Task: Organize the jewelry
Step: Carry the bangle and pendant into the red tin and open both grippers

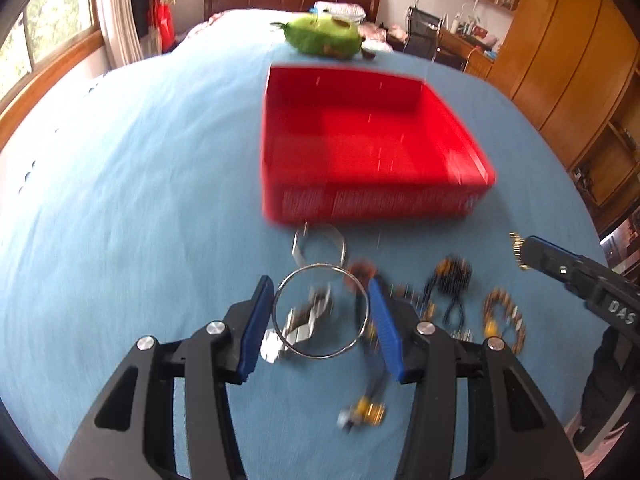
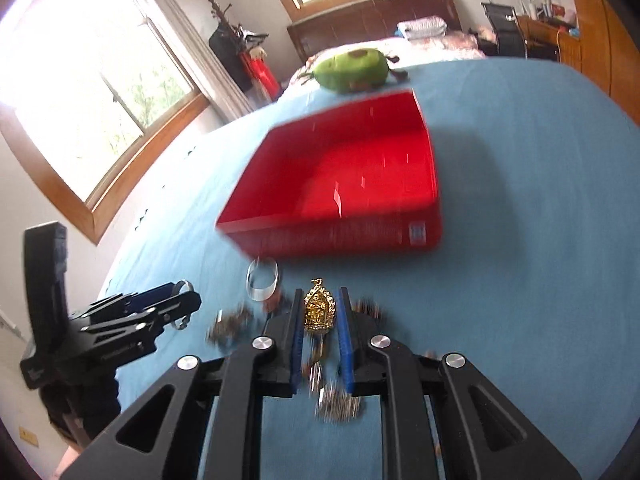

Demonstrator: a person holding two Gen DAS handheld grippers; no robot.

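A red tray (image 1: 372, 204) sits on the blue bedspread, also in the right wrist view (image 2: 332, 236). My left gripper (image 1: 320, 292) is shut on a thin silver bangle (image 1: 320, 312), held above the cloth. My right gripper (image 2: 319, 300) is shut on a gold pendant (image 2: 318, 308); it shows at the right edge of the left view (image 1: 518, 250). Below lie a wide silver cuff (image 1: 320, 244), a silver watch band (image 1: 304, 324), dark beads (image 1: 450, 276) and a beaded bracelet (image 1: 504, 320). The cuff also shows in the right view (image 2: 262, 280).
A green plush toy (image 1: 322, 34) lies behind the tray. A wooden wardrobe (image 1: 560, 52) stands at the right, a window (image 2: 100, 80) at the left. The bedspread (image 1: 120, 200) spreads left of the tray.
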